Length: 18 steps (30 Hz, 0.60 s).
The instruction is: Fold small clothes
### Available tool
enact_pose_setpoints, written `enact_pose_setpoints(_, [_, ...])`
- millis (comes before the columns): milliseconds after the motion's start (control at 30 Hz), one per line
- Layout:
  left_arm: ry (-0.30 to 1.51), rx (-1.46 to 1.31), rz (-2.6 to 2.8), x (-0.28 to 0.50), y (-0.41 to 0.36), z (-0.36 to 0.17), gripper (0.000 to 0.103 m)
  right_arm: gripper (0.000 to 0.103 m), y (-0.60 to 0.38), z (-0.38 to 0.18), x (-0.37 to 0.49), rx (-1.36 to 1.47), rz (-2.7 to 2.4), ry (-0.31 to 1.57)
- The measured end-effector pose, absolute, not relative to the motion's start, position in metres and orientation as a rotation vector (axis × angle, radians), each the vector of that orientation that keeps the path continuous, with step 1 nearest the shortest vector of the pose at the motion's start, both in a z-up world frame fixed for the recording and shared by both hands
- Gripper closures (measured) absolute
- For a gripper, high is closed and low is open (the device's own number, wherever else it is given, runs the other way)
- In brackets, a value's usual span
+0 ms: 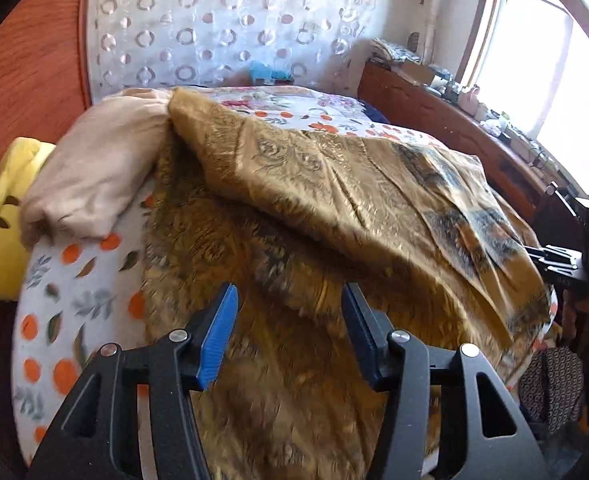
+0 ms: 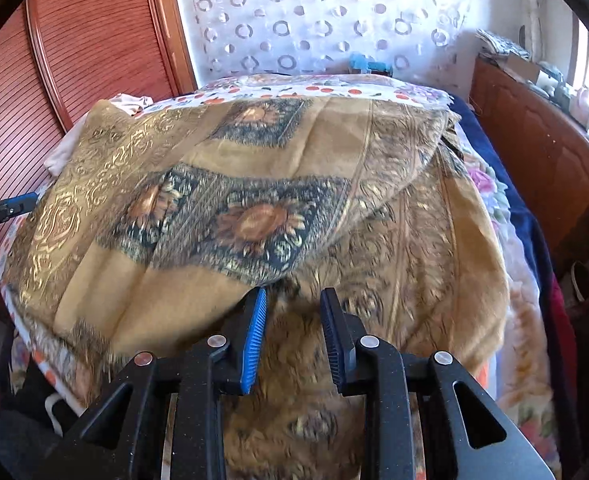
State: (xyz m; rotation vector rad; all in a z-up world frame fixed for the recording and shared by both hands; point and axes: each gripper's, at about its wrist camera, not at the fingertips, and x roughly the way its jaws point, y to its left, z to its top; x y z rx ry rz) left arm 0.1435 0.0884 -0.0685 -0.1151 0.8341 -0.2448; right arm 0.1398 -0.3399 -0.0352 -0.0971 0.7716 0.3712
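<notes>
A: Folding looks half done: the scarf (image 2: 230, 200) lies across the bed (image 1: 74, 280), one flap laid back over the rest, its edge slanting and rumpled.

B: And the claws?

A: Left gripper (image 1: 290, 332) has its jaws apart, nothing between them, hovering over the scarf's near part. Right gripper (image 2: 292, 336) is narrower but also empty, just beside the flap's lower edge.

B: What's left?

A: Likely more folds and some smoothing; it's a loose layer, not a neat packet. A beige cloth (image 1: 94, 176) sits near the pillow (image 1: 2, 216), unfolded.
</notes>
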Motion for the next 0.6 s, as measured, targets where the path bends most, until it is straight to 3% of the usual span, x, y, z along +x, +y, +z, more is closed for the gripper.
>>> enact_pose_setpoints(100, [0.889, -0.111, -0.247, 0.161, 0.083, -0.080, 0.057, 0.074, -0.335, -0.034, 0.145, -0.099, 0.378, 0.764])
enact_pose_setpoints(200, [0.923, -0.087, -0.243, 0.169, 0.076, -0.090, 0.073, 0.074, -0.332, -0.037, 0.153, -0.106, 0.380, 0.769])
enact_pose_setpoints(233, [0.911, -0.077, -0.237, 0.166, 0.074, -0.089, 0.091, 0.074, -0.330, -0.037, 0.155, -0.111, 0.378, 0.772])
enact_pose_setpoints(267, [0.893, -0.059, -0.234, 0.161, 0.072, -0.087, 0.095, 0.074, -0.333, -0.040, 0.157, -0.112, 0.378, 0.771])
enact_pose_setpoints(467, [0.726, -0.114, -0.210, 0.104, 0.092, -0.042, 0.097, 0.074, -0.338, -0.032, 0.166, -0.115, 0.367, 0.755])
enact_pose_setpoints(600, [0.747, -0.110, -0.150, 0.080, 0.104, -0.042, 0.097, 0.074, -0.342, -0.031, 0.173, -0.101, 0.366, 0.754])
